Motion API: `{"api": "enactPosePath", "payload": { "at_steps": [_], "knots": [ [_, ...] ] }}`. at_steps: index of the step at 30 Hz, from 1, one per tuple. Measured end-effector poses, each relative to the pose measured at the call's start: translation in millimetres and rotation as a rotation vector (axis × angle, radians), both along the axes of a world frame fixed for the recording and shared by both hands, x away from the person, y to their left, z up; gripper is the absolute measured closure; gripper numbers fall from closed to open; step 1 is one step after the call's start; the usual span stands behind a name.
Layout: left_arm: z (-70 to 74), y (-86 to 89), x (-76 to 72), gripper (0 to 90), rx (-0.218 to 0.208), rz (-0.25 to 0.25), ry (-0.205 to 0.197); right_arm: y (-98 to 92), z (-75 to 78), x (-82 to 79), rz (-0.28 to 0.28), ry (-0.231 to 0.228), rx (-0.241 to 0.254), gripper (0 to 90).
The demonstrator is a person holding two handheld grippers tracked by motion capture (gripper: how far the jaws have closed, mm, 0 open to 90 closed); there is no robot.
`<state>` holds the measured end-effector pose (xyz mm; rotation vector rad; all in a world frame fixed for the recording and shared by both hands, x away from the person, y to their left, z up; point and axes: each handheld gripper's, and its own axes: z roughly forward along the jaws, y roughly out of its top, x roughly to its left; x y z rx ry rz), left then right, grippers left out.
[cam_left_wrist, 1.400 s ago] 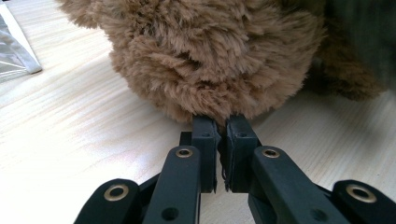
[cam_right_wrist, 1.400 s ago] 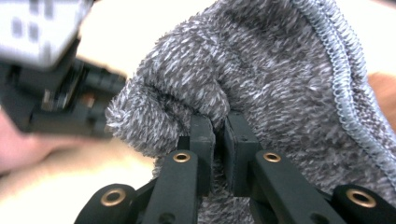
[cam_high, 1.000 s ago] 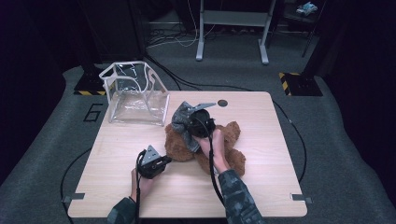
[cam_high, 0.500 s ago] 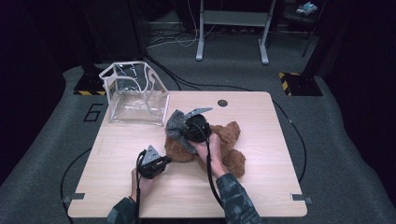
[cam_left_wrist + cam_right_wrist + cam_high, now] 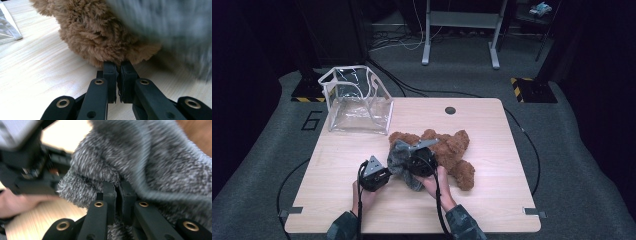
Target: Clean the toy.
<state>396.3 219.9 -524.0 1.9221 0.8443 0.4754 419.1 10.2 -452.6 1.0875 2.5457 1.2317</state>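
— Brown fur first: what is your left gripper (image 5: 117, 65) doing?

— It is pinching a tuft of the bear (image 5: 452, 147) at the table's (image 5: 492, 200) middle, jaws pressed together, not shifting.

— And the grey cloth (image 5: 399, 160)?

— My right gripper (image 5: 117, 186) is clamping it, and since a second ago I am bringing it down and leftward over the bear. I judge I am dressing it.
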Motion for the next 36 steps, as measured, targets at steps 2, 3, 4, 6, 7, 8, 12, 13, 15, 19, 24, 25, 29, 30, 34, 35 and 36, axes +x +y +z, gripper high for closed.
{"api": "enactPosePath", "payload": {
  "at_steps": [2,3,4,6,7,8,12,13,15,19,24,25,29,30,34,35,36],
  "knots": [
    [-0.1,-0.1,-0.2,85.4,-0.005,0.003,0.001,0.2,-4.9,-0.8,0.002,0.012,-0.006,85.8],
    [-0.1,0.0,-0.1,85.4,-0.006,0.003,0.002,0.7,-9.3,-1.7,0.001,0.026,-0.01,85.8],
    [-0.6,-0.4,-0.1,85.5,-0.013,0.01,-0.003,1.1,-17.4,-2.3,-0.001,0.043,-0.016,85.8],
    [-0.5,-0.1,-0.1,85.5,-0.008,0.007,-0.003,1.0,-20.4,-2.4,-0.001,0.051,-0.028,85.8],
    [-0.2,0.3,0.0,85.5,-0.001,0.004,-0.002,1.2,-24.6,-2.7,-0.003,0.066,-0.028,85.8],
    [-0.2,0.3,0.0,85.5,-0.002,0.003,-0.002,1.3,-26.9,-3.2,-0.007,0.074,-0.029,85.9],
    [-0.4,0.1,-0.4,85.6,-0.012,0.004,0.001,0.4,-30.3,-5.0,-0.013,0.084,-0.029,85.8],
    [-0.6,0.2,-0.1,85.6,-0.016,0.007,-0.005,-0.3,-28.5,-5.7,-0.009,0.074,-0.03,85.8],
    [-0.5,0.4,-0.1,85.7,-0.015,0.006,-0.006,-2.3,-22.6,-7.7,-0.006,0.053,-0.023,85.8],
    [-0.6,0.3,-0.1,85.7,-0.015,0.006,-0.007,-10.4,-6.9,-10.8,-0.007,0.007,-0.012,85.8],
    [-0.1,0.5,-0.3,85.7,-0.006,0.0,-0.002,-23.4,17.1,-10.3,-0.049,-0.036,0.018,85.8],
    [0.0,0.6,-0.3,85.7,-0.006,-0.002,0.0,-26.5,21.5,-8.9,-0.057,-0.047,0.023,85.8],
    [0.1,0.6,-0.5,85.7,-0.002,-0.004,0.0,-41.8,42.7,0.0,-0.112,-0.088,0.038,85.8],
    [0.1,0.5,-0.6,85.7,-0.002,-0.004,0.0,-44.8,46.5,3.0,-0.12,-0.098,0.038,85.7],
    [-0.1,-0.4,-0.8,85.6,0.002,-0.001,-0.003,-58.2,65.8,22.2,-0.191,-0.133,0.027,85.7],
    [-0.1,-0.4,-0.7,85.7,0.002,-0.001,-0.003,-59.5,69.1,27.8,-0.21,-0.142,0.007,85.6],
    [-0.2,-0.6,-0.8,85.7,0.0,-0.001,-0.002,-60.5,71.2,33.3,-0.219,-0.144,0.001,85.6]
  ]
}}
